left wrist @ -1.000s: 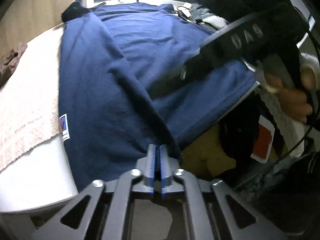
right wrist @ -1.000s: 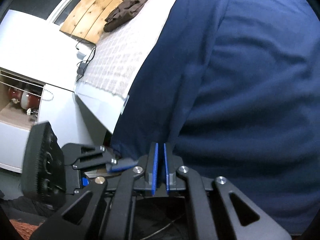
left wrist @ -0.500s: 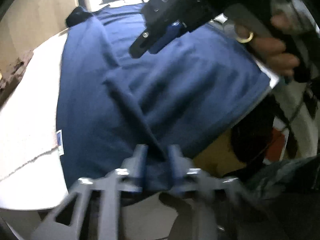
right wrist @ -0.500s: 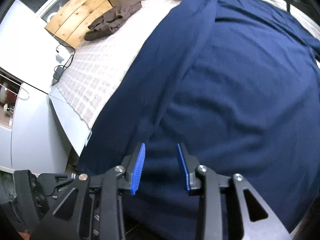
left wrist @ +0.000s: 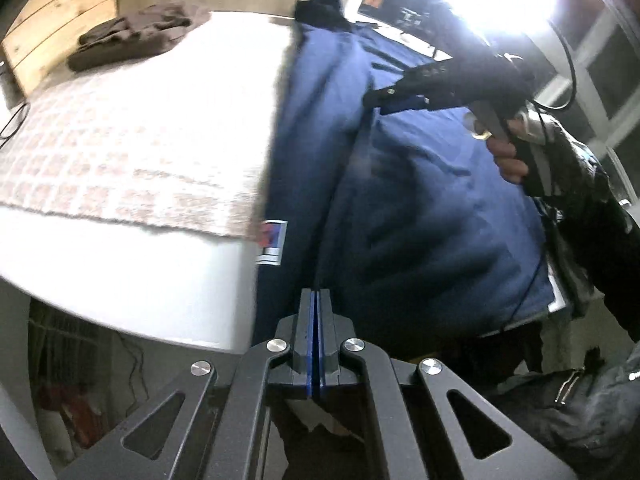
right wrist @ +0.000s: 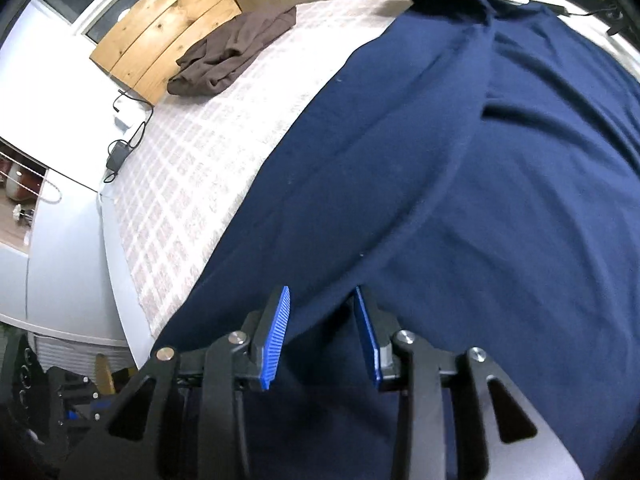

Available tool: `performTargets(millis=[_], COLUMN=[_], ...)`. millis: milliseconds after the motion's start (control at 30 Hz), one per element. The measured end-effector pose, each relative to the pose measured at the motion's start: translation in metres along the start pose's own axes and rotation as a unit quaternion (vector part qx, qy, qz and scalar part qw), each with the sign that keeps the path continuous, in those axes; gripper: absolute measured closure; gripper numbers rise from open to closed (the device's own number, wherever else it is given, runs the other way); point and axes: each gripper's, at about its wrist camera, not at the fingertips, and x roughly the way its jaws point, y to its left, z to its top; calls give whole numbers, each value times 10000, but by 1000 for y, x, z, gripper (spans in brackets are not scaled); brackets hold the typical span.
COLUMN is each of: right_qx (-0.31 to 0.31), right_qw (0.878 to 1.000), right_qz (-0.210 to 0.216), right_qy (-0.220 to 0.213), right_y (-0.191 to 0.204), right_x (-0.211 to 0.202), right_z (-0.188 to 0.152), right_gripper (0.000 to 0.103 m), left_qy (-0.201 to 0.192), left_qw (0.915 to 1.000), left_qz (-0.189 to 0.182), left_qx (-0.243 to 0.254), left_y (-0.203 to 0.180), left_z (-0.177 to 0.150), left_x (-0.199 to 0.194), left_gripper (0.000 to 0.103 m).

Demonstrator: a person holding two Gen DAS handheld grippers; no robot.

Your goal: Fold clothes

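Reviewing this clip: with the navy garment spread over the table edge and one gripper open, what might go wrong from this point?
1. The navy garment drapes over the table edge; if pulled, it may slide off.
2. The left gripper looks shut at the hem, but whether it pinches cloth is unclear, so a lift may come up empty.
3. The right gripper is open over a ridge of wrinkles; closing here may bunch extra layers and skew the fold.

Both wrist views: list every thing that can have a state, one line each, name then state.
Left gripper: shut, at the hanging hem; whether it pinches cloth is unclear.
Right gripper: open, holding nothing, over the navy garment.
Navy garment: spread on the table, creased, near edge hanging over.
Brown garment: crumpled at the far corner.
Checked towel: laid flat under both garments.
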Motion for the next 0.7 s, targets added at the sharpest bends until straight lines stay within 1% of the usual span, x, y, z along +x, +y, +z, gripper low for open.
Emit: performTargets(millis=[33, 100, 167, 233, 267, 333, 400, 467, 600, 633, 700], right_qx=[18, 54, 90, 126, 144, 179, 185, 78, -436, -578, -755], right_qw=[10000, 9998, 9995, 9990, 9987, 9979, 9978, 9983, 9978, 9969, 9948], right_qz=[57, 172, 287, 402, 459, 574, 545, 459, -32, -169, -404], right_qy=[24, 72, 121, 169, 193, 241, 332, 350, 490, 515, 557], right_y=[0, -1, -2, -3, -3, -4, -4, -2, 9, 12, 13], right_x=[2, 6, 10, 14, 16, 20, 19, 12, -7, -13, -18], right_z=[2, 6, 10, 14, 16, 20, 21, 22, 23, 23, 23], right_gripper=[65, 65, 65, 66, 68, 92, 95, 97, 98, 98, 98], left_qy=[-5, -10, 3, 28, 36, 52, 66, 79, 129, 156, 274], left_qw=[10000, 9999, 9998, 9997, 9995, 9988, 9975, 9948, 9880, 9869, 9871], left_qz=[31, 55, 6, -148, -260, -467, -704, -1016, -1484, -1528, -1401], left_qx=[-55, -147, -185, -203, -199, -143, -82, 62, 403, 490, 731], left_y=[1, 2, -1, -7, -12, -24, -37, -55, -90, -97, -110], left_z=[-2, -5, -7, -9, -10, -10, -11, -13, -13, -13, -16], left_x=[0, 1, 1, 1, 2, 1, -2, -4, 3, 7, 22], left_gripper=[102, 102, 102, 102, 102, 102, 102, 102, 102, 102, 102])
